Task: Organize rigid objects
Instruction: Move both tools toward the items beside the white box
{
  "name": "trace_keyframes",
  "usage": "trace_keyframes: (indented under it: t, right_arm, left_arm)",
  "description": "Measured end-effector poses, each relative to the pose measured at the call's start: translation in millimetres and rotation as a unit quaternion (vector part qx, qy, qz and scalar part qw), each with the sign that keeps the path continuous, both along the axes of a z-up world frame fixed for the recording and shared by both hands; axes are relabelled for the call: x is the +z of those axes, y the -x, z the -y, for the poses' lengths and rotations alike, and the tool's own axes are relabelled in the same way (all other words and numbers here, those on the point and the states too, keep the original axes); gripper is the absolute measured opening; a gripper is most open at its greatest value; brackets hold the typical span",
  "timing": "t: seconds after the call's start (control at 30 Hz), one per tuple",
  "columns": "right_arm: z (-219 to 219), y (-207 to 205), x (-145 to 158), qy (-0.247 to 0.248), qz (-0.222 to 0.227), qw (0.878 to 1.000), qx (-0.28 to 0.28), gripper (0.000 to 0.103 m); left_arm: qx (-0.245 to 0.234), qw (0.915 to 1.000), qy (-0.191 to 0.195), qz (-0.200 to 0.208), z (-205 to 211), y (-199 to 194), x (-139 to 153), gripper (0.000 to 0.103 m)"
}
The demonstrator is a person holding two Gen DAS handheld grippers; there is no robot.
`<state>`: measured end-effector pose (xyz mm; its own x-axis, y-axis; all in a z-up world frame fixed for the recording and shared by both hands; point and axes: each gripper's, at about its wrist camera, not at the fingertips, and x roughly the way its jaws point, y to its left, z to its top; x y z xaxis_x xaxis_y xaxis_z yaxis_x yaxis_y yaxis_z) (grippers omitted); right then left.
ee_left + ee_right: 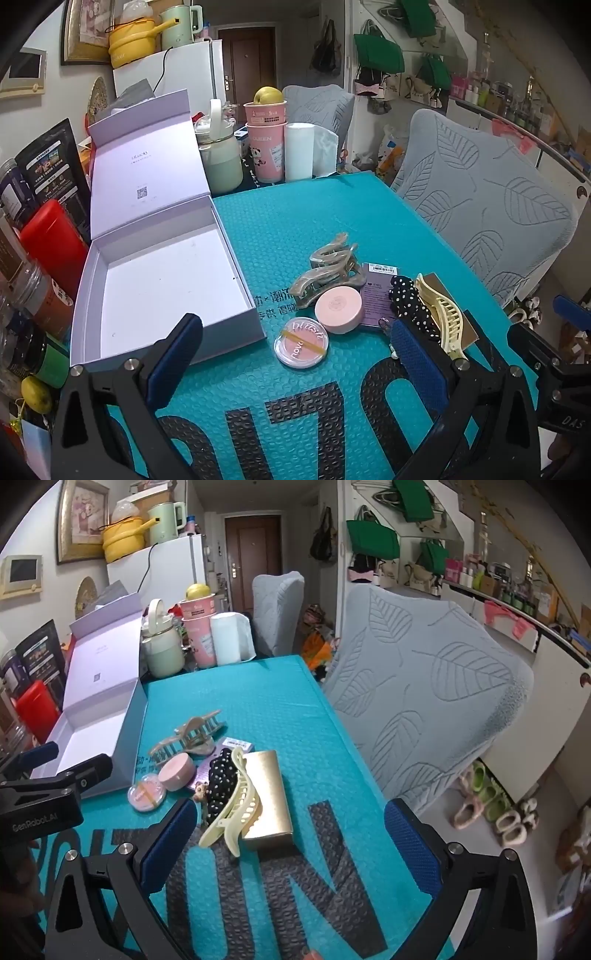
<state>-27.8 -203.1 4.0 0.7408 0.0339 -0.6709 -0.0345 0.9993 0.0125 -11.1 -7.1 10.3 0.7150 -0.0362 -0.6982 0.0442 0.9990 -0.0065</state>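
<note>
Teal bubble-mailer sheeting covers your table, with a fridge and fabric-covered chairs behind. Your left tool and right tool both hover spread wide, holding nothing. The white box sits open and empty at far left. Right of it lie the tan hair claws, pink round compact, clear blush pan, polka-dot scrunchie, cream claw clip and gold case.

I'd judge the cream clip, resting on the case and scrunchie, could slide or snag when gripped. Legible writing: "blush" on the pan, "QUEEN" on a pink cup, "GenRobot.AI" on the left tool's body.
</note>
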Motion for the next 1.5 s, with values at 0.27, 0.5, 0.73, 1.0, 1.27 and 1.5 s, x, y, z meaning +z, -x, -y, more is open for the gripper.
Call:
trace_keyframes:
  t: [0.27, 0.5, 0.73, 1.0, 1.27, 1.5]
  right_arm:
    - [1, 2, 3, 0.001, 0.003, 1.0, 0.001, 0.103]
    - [1, 4, 5, 0.003, 0.001, 1.0, -0.003, 0.103]
    - [1, 7, 8, 0.002, 0.005, 1.0, -0.003, 0.103]
    - [-2, 10, 11, 0.001, 0.011, 1.0, -0.004, 0.103]
    - [0, 12, 13, -0.001, 0.016, 1.0, -0.004, 0.103]
    - [1, 13, 14, 0.001, 0.016, 1.0, -0.003, 0.103]
  left_arm:
    - [-0.002, 1.0, -0.001, 0.003, -1, 3, 5, 0.103]
    - [-0.004, 1.0, 0.006, 0.005, -3, 6, 8, 0.103]
    - [-0.003, 0.9999, 0.004, 0.011, -5, 10, 10, 0.103]
    - [-0.011, 0.9999, 0.009, 0.009, -5, 12, 10, 0.103]
    - [-0.014, 0.9998, 0.009, 0.011, -3, 13, 11, 0.103]
    - [-0.017, 0.9997, 0.01, 0.011, -2, 15, 12, 0.103]
